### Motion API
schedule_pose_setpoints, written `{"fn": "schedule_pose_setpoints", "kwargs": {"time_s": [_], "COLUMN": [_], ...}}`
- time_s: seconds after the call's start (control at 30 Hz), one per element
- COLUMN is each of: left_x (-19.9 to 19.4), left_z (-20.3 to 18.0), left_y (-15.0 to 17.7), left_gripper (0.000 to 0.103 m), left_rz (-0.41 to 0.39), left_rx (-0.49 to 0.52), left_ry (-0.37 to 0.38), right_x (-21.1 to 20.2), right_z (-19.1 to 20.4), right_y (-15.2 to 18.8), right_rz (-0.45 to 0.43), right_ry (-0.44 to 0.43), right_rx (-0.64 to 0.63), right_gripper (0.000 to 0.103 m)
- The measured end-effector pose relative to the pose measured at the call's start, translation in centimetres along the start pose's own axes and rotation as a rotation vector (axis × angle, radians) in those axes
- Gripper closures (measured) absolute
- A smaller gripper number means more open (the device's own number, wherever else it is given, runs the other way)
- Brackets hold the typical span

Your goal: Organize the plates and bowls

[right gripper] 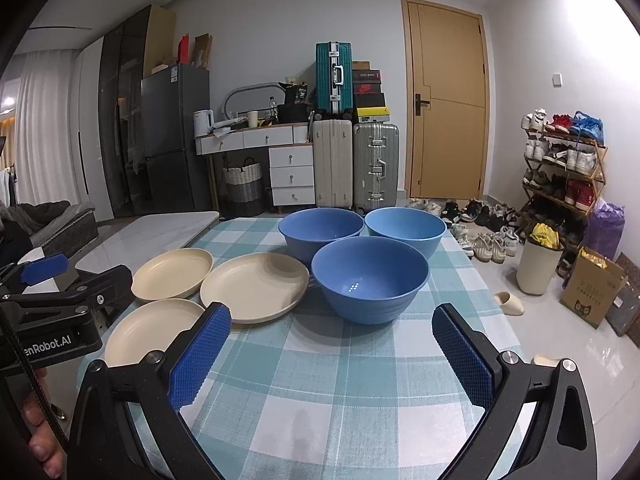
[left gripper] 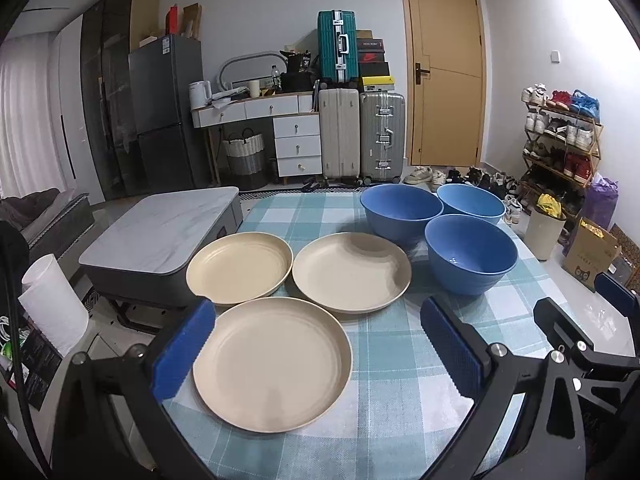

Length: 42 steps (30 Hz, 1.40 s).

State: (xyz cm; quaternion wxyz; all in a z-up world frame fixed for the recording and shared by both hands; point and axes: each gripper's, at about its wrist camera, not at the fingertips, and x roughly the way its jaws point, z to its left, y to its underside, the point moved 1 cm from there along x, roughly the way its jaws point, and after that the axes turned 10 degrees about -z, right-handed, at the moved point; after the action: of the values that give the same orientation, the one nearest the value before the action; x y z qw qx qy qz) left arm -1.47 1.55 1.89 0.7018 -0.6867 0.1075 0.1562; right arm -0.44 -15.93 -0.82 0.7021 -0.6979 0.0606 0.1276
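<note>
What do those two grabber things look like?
Each hand-held gripper, left and right, has black angular arms with silver bolts and two flat fingers padded in bumpy blue rubber. The right wrist view shows white lettering ending "enRobot.AI" on the left one's black body, and a black cable beside it.

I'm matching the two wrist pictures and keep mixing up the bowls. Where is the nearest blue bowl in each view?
Left wrist view: the nearest blue bowl sits right of centre, to the right of the plates and in front of the other two bowls.
Right wrist view: the same bowl sits near the centre, straight ahead of the open right claw.
Shared landmark: the yellow door on the back wall.
</note>
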Motion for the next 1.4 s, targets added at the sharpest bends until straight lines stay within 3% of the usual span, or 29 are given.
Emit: {"fn": "schedule_pose_setpoints", "kwargs": {"time_s": [0.4,0.9,1.1,1.2,1.3,1.4], "left_x": [-0.1,0.2,1.2,2.2,3.5,4.9], "left_z": [-0.2,0.4,1.8,3.0,4.8,7.3], "left_y": [0.4,0.7,-0.1,-0.7,-1.3,-1.8], "left_gripper": [0.000,0.000,0.000,0.000,0.000,0.000], "left_rz": [-0.001,0.007,0.009,0.019,0.045,0.052], "left_rx": [-0.008,-0.027,-0.036,-0.026,-0.049,-0.090], "left_ry": [0.039,0.030,-0.007,-0.076,-0.080,-0.131], "right_x": [-0.1,-0.2,0.2,0.7,1.9,3.3], "right_z": [-0.2,0.2,0.9,1.7,2.9,4.4], "right_y": [0.2,0.1,-1.3,-2.6,-4.2,-6.2], "right_rz": [0.015,0.019,0.005,-0.004,0.019,0.011], "right_ry": [-0.003,-0.007,-0.066,-0.114,-0.177,-0.230], "right_rx": [0.014,-0.002,-0.034,-0.052,-0.086,-0.107], "right_gripper": [0.001,0.001,0.000,0.000,0.001,0.000]}}
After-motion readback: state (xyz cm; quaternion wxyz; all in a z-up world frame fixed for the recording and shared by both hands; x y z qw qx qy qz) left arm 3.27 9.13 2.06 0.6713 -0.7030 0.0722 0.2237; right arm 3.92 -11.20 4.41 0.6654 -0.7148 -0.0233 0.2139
